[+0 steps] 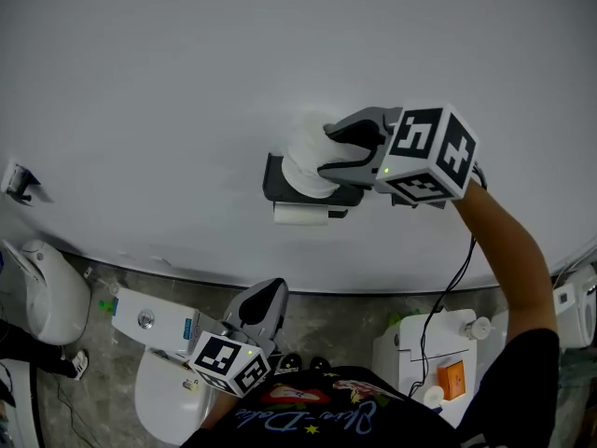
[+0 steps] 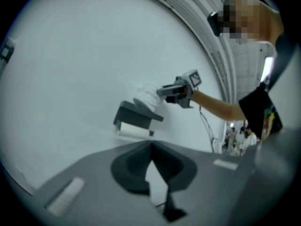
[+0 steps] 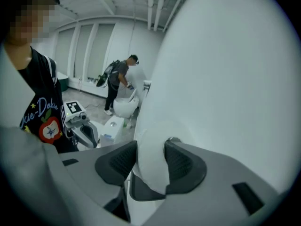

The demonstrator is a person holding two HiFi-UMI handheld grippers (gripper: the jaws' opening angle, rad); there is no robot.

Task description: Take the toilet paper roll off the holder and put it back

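A white toilet paper roll (image 1: 306, 155) sits on top of the black wall holder (image 1: 278, 185); my right gripper (image 1: 325, 149) is shut on it, one pad on each side. The right gripper view shows the roll (image 3: 151, 166) squeezed between the dark pads (image 3: 183, 161), with the holder (image 3: 141, 191) just below. A second white roll (image 1: 300, 215) hangs under the holder. My left gripper (image 1: 269, 297) hangs low near my body, shut and empty, pointing at the wall. From it I see the roll (image 2: 146, 97), the holder (image 2: 134, 114) and the right gripper (image 2: 162, 92).
The white wall (image 1: 187, 82) fills the upper head view. Below it stand a white toilet with its cistern (image 1: 154, 320), another fixture at the far left (image 1: 42, 287) and one at the right (image 1: 438, 343). A person (image 3: 117, 84) bends over a toilet farther along.
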